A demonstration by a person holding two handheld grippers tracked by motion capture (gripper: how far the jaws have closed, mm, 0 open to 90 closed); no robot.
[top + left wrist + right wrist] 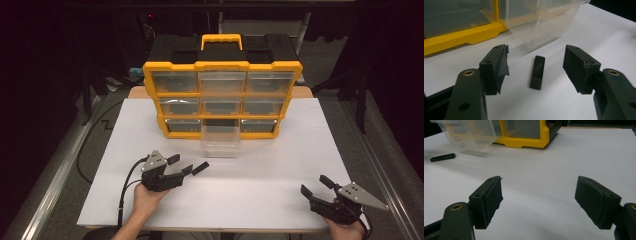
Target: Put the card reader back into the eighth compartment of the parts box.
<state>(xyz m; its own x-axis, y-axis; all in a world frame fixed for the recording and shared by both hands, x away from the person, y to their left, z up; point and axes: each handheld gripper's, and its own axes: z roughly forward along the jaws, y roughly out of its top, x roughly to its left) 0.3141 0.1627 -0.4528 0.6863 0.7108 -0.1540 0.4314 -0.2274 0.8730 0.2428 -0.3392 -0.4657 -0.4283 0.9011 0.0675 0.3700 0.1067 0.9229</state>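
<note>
Lying loose near the white table's (300,150) middle, just before the pulled-out clear plastic drawer (220,140), the small black bar (538,72) awaits pickup; left gripper (536,67) gapes around it ungripped, right gripper (539,200) idles released.

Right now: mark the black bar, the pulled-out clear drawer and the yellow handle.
black bar (537,72), left gripper view, middle of its top face.
clear drawer (220,141), high view, front wall.
yellow handle (221,37), high view, top bar.

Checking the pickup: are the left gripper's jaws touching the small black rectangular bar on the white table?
Apart. The left gripper view shows the left gripper open, white table visible between each pad and the small black bar.
</note>
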